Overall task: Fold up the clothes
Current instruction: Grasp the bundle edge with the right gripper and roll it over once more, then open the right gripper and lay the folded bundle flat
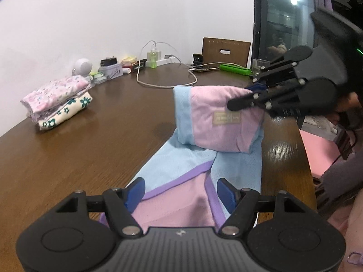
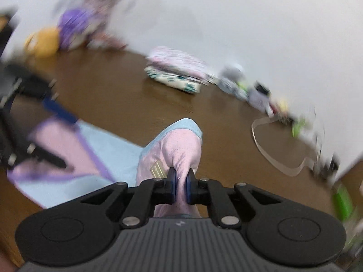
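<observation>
Fingers first: right gripper (image 2: 180,181), blue pads (image 2: 171,182) pressed close together, pinching a bunched fold of the pink and light-blue mesh garment with purple trim (image 1: 181,174). Fabric rises between the pads and drapes away over the table. Small tan rectangular patch (image 2: 157,168) sits on the pink cloth just beside the left-hand pad.

Left gripper (image 1: 180,192), fingers spread wide, blue pads (image 1: 136,191) well apart. Pink cloth with purple trim lies between and under them; whether the pads touch it, cannot tell.

Left wrist view: the garment lies on the brown wooden table (image 1: 90,140) near its right edge. Flat part nearest the camera, light-blue panels either side of a pink centre. The far part is lifted and folded over, pink face with a light-blue band at its left edge, tan patch showing. The right gripper holds it from the right, above the table edge.

Stack of folded clothes (image 1: 59,99) at left, well apart from the garment: pink floral piece on top of a cream one with dark green flowers. At the far edge by the white wall: white cable (image 1: 166,83) looped on the table, green bottle (image 1: 153,59), small white round device (image 1: 82,66), bright green bar-shaped object (image 1: 234,69), brown board with a handle slot (image 1: 226,51).

Right wrist view heavily motion-blurred; background items there unreadable.
</observation>
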### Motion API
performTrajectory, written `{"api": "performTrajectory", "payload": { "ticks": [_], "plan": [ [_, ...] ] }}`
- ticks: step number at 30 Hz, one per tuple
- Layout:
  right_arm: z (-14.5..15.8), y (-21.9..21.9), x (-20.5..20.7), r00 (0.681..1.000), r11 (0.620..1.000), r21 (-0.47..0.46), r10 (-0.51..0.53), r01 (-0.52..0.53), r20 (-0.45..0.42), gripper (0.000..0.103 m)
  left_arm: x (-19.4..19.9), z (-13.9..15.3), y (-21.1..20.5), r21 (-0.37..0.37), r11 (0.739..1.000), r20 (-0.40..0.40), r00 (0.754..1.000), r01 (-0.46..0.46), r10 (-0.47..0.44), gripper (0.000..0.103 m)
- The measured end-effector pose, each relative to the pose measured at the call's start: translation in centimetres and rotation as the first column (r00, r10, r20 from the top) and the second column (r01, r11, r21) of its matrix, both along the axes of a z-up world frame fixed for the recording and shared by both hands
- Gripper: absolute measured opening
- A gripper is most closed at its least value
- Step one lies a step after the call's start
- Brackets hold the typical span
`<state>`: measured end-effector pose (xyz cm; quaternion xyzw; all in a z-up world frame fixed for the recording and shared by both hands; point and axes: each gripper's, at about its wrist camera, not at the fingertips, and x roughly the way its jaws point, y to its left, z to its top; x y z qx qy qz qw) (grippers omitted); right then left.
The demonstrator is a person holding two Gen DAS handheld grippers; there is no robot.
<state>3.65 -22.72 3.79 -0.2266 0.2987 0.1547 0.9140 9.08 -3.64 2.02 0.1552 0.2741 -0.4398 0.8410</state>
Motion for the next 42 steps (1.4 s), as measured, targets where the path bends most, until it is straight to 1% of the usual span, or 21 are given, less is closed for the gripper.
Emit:
{"api": "performTrajectory", "payload": {
  "ticks": [2,4,8,12,14,16,17,20,22,23,25,27,32,33,34,36,38,41,42],
  "plan": [
    [0.6,1.9,-0.5,0.998,0.991,-0.132,0.04,-0.034,0.042,0.008,0.0,0.1,0.2,-0.007,1.0,-0.004,1.0,-0.004,0.004,0.069],
    [0.3,3.6,-0.8,0.995,0.986,-0.137,0.098,-0.094,0.022,0.009,0.0,0.1,0.4,-0.017,1.0,-0.007,1.0,-0.007,0.007,0.069],
    [0.0,5.1,-0.7,0.988,0.985,-0.079,0.15,-0.152,-0.03,0.011,0.1,0.4,0.9,-0.041,0.999,-0.011,1.0,-0.019,0.019,0.069],
    [-0.8,5.5,-0.6,0.981,0.985,-0.003,0.171,-0.172,-0.086,0.012,0.3,0.3,1.2,-0.046,0.998,-0.021,0.999,-0.036,0.035,0.069],
    [-1.2,5.5,-0.6,0.977,0.983,0.036,0.181,-0.178,-0.109,0.017,0.5,0.2,1.3,-0.048,0.998,-0.027,0.999,-0.042,0.04,0.069],
    [-1.0,5.0,-0.8,0.969,0.976,0.106,0.202,-0.188,-0.14,0.027,0.6,0.2,1.5,-0.05,0.997,-0.033,0.998,-0.05,0.048,0.069],
    [-0.7,4.5,-0.9,0.965,0.97,0.154,0.214,-0.19,-0.152,0.028,0.7,0.2,1.6,-0.054,0.997,-0.035,0.998,-0.054,0.052,0.069],
    [0.8,1.8,-1.3,0.966,0.939,0.311,0.204,-0.148,-0.156,0.028,1.0,0.4,1.8,-0.069,0.995,-0.039,0.997,-0.067,0.064,0.069],
    [1.6,-0.4,-1.3,0.98,0.919,0.384,0.155,-0.095,-0.127,0.028,1.2,0.7,1.6,-0.089,0.993,-0.041,0.997,-0.074,0.07,0.069],
    [1.7,-1.1,-1.2,0.985,0.916,0.396,0.124,-0.068,-0.116,0.027,1.2,0.9,1.3,-0.095,0.993,-0.04,0.997,-0.072,0.068,0.069],
    [1.1,-2.1,-0.5,0.99,0.913,0.408,0.073,-0.018,-0.121,0.027,1.3,1.3,0.4,-0.099,0.993,-0.033,0.998,-0.057,0.054,0.069],
    [0.1,-2.1,-0.1,0.988,0.919,0.394,0.058,0.005,-0.146,0.027,1.3,1.5,-0.6,-0.095,0.995,-0.019,0.999,-0.032,0.031,0.069],
    [-2.1,-1.2,-0.4,0.984,0.94,0.342,0.06,0.001,-0.169,0.027,2.0,1.5,-2.7,-0.079,0.997,-0.005,1.0,0.006,-0.006,0.066],
    [-2.4,-1.2,-0.5,0.984,0.938,0.347,0.058,0.005,-0.17,0.027,2.2,1.3,-3.1,-0.069,0.997,-0.011,1.0,0.016,-0.016,0.064],
    [-2.6,-1.2,-0.6,0.984,0.936,0.352,0.056,0.007,-0.171,0.028,2.3,1.0,-3.4,-0.059,0.998,-0.019,0.999,0.028,-0.03,0.058],
    [-2.6,-1.4,-0.5,0.984,0.93,0.367,0.053,0.013,-0.169,0.028,2.3,0.4,-3.8,-0.043,0.998,-0.018,0.999,0.04,-0.041,0.057],
    [-2.6,-1.7,-0.5,0.984,0.922,0.387,0.054,0.017,-0.172,0.028,2.2,0.3,-3.7,-0.052,0.998,-0.008,0.999,0.035,-0.036,0.056],
    [-2.6,-2.0,-0.5,0.983,0.912,0.409,0.054,0.023,-0.176,0.029,1.8,1.2,-3.2,-0.081,0.996,0.035,0.999,0.02,-0.018,0.054],
    [-2.6,-2.0,-0.5,0.983,0.911,0.412,0.056,0.022,-0.176,0.03,1.6,1.5,-3.1,-0.089,0.996,0.047,0.999,0.028,-0.024,0.054]
  ]
}}
